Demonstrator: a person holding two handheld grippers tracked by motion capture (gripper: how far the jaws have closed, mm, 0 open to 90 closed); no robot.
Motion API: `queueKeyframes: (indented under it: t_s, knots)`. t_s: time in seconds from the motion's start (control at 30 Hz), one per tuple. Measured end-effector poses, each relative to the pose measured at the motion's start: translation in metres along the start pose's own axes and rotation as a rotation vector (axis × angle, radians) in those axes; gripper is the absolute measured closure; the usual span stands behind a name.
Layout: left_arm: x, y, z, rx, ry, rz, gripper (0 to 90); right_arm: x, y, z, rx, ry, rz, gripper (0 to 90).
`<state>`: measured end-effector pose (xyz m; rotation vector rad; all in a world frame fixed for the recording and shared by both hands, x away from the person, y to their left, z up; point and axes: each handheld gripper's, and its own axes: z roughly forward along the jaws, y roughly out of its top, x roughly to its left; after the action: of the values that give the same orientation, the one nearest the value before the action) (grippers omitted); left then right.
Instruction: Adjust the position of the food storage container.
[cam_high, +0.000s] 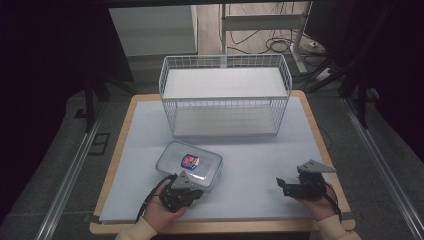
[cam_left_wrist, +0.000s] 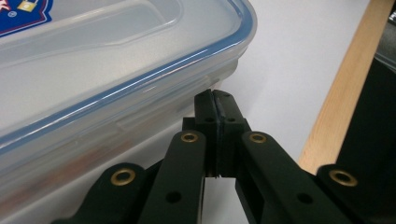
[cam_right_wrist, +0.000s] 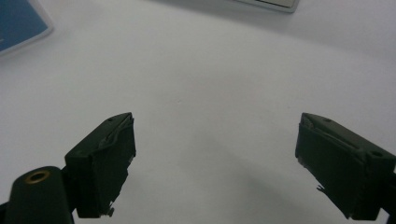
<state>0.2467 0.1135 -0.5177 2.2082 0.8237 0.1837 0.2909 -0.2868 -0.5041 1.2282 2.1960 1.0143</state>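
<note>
Your left gripper's (cam_left_wrist: 215, 100) jaws were pressed together with nothing between them, their tips just under the rim at the near edge of the clear plastic container (cam_high: 189, 165). Your right gripper's (cam_right_wrist: 215, 163) jaws stood wide apart and empty above the white mat (cam_high: 260, 165), well to the right of that container. The container lay lid-on near the front of the mat, with the white wire basket (cam_high: 225, 95) standing behind it.
</note>
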Motion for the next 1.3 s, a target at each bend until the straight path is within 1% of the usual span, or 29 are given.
queueKeyframes:
  t_s: [0.07, 0.13, 0.2, 0.3, 0.37, 0.4, 0.47, 0.5, 0.63, 0.77, 0.87, 0.97, 1.0, 1.03, 1.07, 1.1, 1.13, 1.2, 1.23, 1.27, 1.3]
  knots:
    - [-0.002, 0.005, 0.009, -0.010, 0.013, -0.006, 89.8, 0.000, 0.000, 0.001, -0.001, 0.000, 0.003, 12.1]
    - [-0.002, 0.010, 0.014, -0.021, 0.014, -0.013, 89.8, 0.000, 0.000, 0.001, -0.001, -0.001, 0.003, 12.1]
    - [-0.002, 0.011, 0.016, -0.023, 0.016, -0.016, 89.8, 0.000, 0.000, 0.001, -0.002, -0.002, 0.005, 12.1]
    - [0.000, 0.020, 0.025, -0.025, 0.016, -0.028, 89.8, -0.001, 0.000, 0.000, -0.003, -0.001, 0.006, 12.2]
    - [0.000, 0.024, 0.029, -0.025, 0.024, -0.038, 89.8, -0.001, -0.001, 0.001, -0.002, -0.001, 0.006, 12.1]
    - [0.000, 0.024, 0.029, -0.025, 0.024, -0.038, 89.8, -0.001, -0.001, 0.001, -0.002, -0.001, 0.006, 12.1]
    - [-0.001, 0.031, 0.036, -0.027, 0.045, -0.036, 89.8, -0.001, -0.001, 0.001, -0.002, -0.001, 0.006, 12.1]
    - [-0.001, 0.031, 0.036, -0.027, 0.045, -0.036, 89.8, -0.001, -0.001, 0.001, -0.002, -0.001, 0.006, 12.1]
    - [-0.002, 0.040, 0.047, -0.031, 0.056, -0.028, 89.8, -0.001, -0.001, 0.001, -0.002, -0.003, 0.005, 12.1]
    - [-0.002, 0.048, 0.055, -0.031, 0.054, -0.026, 89.7, -0.001, -0.001, 0.001, -0.001, -0.003, 0.006, 12.1]
    - [-0.001, 0.050, 0.057, -0.030, 0.050, -0.028, 89.6, -0.002, -0.001, 0.001, -0.002, -0.004, 0.008, 12.1]
    - [-0.001, 0.049, 0.056, -0.029, 0.054, -0.022, 89.0, -0.002, -0.001, 0.001, -0.006, -0.008, 0.007, 12.2]
    - [-0.002, 0.049, 0.053, -0.032, 0.041, -0.025, 88.9, -0.002, -0.001, 0.000, -0.006, -0.008, 0.009, 12.1]
    - [-0.002, 0.049, 0.053, -0.032, 0.041, -0.025, 89.0, -0.002, -0.001, 0.000, -0.006, -0.008, 0.009, 12.1]
    - [-0.005, 0.048, 0.050, -0.035, 0.030, -0.022, 89.0, -0.003, -0.002, 0.000, -0.006, -0.009, 0.008, 12.1]
    - [-0.009, 0.047, 0.042, -0.044, 0.025, -0.005, 89.1, -0.003, -0.001, 0.000, -0.008, -0.009, 0.008, 12.1]
    - [-0.009, 0.047, 0.042, -0.044, 0.025, -0.005, 89.2, -0.003, -0.001, 0.000, -0.008, -0.009, 0.008, 12.1]
    - [-0.011, 0.045, 0.028, -0.068, 0.026, 0.002, 89.3, -0.003, -0.001, -0.002, -0.012, -0.009, 0.010, 12.2]
    - [-0.009, 0.043, 0.014, -0.096, 0.043, -0.006, 89.5, -0.004, -0.001, -0.003, -0.017, -0.011, 0.010, 12.1]
    - [-0.009, 0.043, 0.014, -0.096, 0.043, -0.006, 89.5, -0.004, -0.001, -0.003, -0.017, -0.011, 0.010, 12.1]
    - [-0.004, 0.042, 0.003, -0.124, 0.058, -0.022, 89.5, -0.004, -0.001, -0.003, -0.018, -0.011, 0.010, 12.2]
